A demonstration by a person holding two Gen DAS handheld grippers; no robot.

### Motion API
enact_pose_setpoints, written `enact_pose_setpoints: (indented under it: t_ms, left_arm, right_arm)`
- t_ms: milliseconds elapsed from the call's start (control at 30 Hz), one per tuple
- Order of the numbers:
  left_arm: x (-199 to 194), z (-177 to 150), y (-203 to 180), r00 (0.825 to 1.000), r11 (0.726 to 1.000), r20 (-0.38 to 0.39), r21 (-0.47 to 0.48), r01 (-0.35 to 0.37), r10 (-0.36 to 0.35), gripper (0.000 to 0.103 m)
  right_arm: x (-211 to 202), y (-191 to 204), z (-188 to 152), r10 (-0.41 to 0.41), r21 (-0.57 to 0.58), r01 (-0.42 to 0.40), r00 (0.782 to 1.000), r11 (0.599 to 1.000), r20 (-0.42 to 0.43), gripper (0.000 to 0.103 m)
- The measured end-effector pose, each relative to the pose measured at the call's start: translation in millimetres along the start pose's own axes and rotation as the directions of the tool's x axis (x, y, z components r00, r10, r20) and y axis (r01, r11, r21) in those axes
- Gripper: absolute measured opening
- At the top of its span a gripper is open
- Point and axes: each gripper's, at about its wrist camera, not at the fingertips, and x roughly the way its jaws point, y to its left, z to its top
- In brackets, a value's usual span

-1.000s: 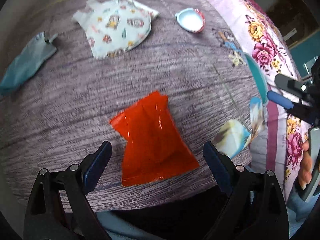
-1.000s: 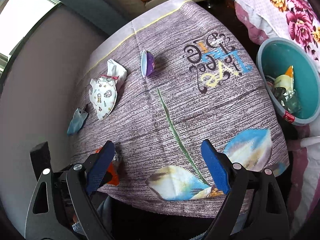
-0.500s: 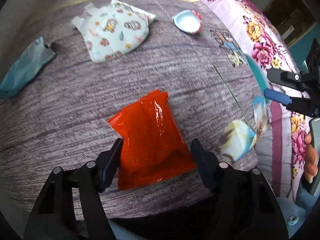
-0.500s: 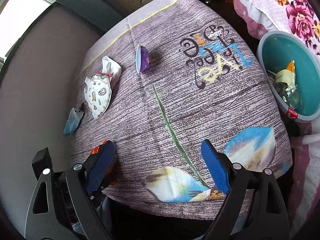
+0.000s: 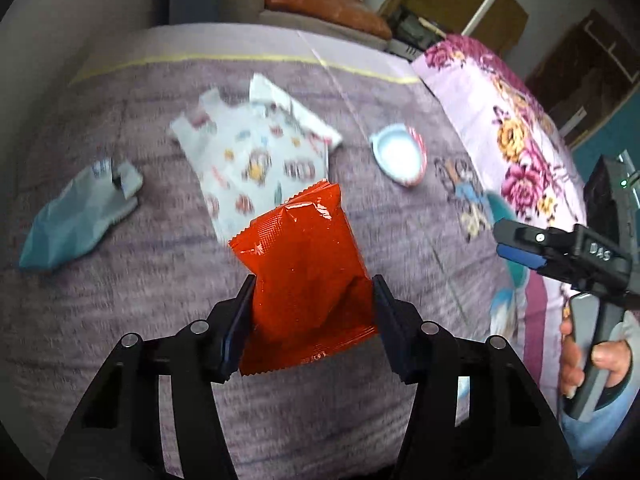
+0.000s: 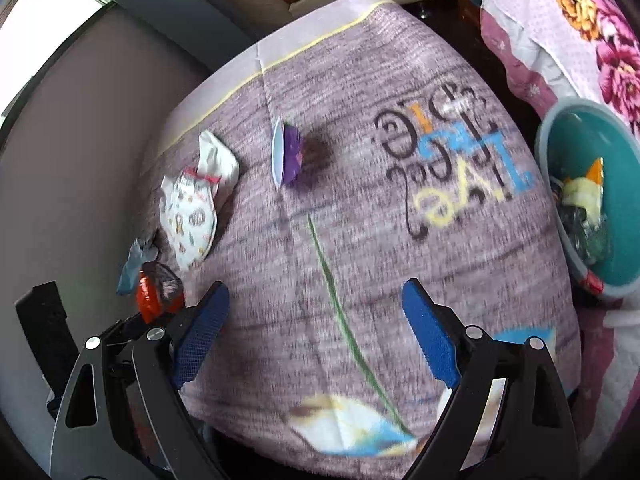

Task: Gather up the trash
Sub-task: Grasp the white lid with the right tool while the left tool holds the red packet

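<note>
A red foil wrapper (image 5: 308,280) stands up off the purple-grey tablecloth (image 5: 400,280), squeezed between the pads of my left gripper (image 5: 313,294). Its jaws are closing on the crumpled lower half. The right wrist view shows that red wrapper (image 6: 154,294) at the left, above the cloth. My right gripper (image 6: 314,300) hangs open over the near part of the cloth with nothing between its blue pads. From the left wrist view, the right gripper (image 5: 505,243) shows at the right edge, held by a hand (image 5: 600,360).
On the cloth lie a white patterned wrapper (image 5: 256,160), a teal-grey wrapper (image 5: 76,220) and a small tipped cup (image 6: 288,154). A teal basin (image 6: 624,240) with trash in it stands right of the table. A floral bedspread (image 5: 520,140) lies beyond.
My left jaws closed from wide apart onto the red wrapper, and it rose from flat on the cloth to upright in the grip. The right gripper stayed open and shifted slightly.
</note>
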Motion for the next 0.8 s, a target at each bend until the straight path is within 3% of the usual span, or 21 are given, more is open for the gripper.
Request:
enact_pose_setpoints:
  t_ms: [167, 333, 467, 600, 667, 733, 800]
  left_arm:
    - [8.0, 25.0, -1.5, 1.000, 1.000, 0.018, 0.005, 0.009, -0.009, 0.057]
    - [17.1, 43.7, -8.2, 0.999, 1.000, 0.026, 0.011, 0.025, -0.025, 0.057]
    - [23.9, 53.9, -10.6, 0.999, 0.999, 0.026, 0.019, 0.026, -0.027, 0.057]
    - [30.1, 60.1, -9.7, 1.000, 1.000, 0.017, 0.013, 0.023, -0.024, 0.057]
    - [33.3, 61.2, -10.3, 1.000, 1.000, 0.011, 0.012, 0.020, -0.020, 0.057]
    - [36.2, 62.5, -12.4, 1.000, 1.000, 0.004, 0.015, 0.017, -0.017, 0.057]
    - [39.0, 63.8, -17.6, 1.000, 1.000, 0.000, 0.024, 0.012, -0.012, 0.057]
  right_arm:
    - [11.4, 10.3, 27.0, -0.027, -0.030, 0.028, 0.999, 0.999, 0.028, 0.084]
    - [28.6, 18.2, 56.8, -0.018, -0.049, 0.019, 1.000, 0.999, 0.023, 0.065]
    - [49.7, 23.4, 76.1, -0.002, -0.057, 0.002, 1.000, 0.998, -0.008, 0.062]
    - [71.9, 27.4, 89.8, 0.023, -0.065, -0.026, 0.999, 0.998, -0.035, 0.051]
    - [80.7, 25.8, 92.3, 0.029, -0.062, -0.031, 0.999, 0.998, -0.046, 0.040]
    - [87.9, 21.2, 93.6, 0.037, -0.055, -0.040, 0.998, 0.998, -0.057, 0.009]
    - [87.3, 19.3, 91.2, 0.031, -0.057, -0.034, 0.999, 0.998, -0.045, 0.004]
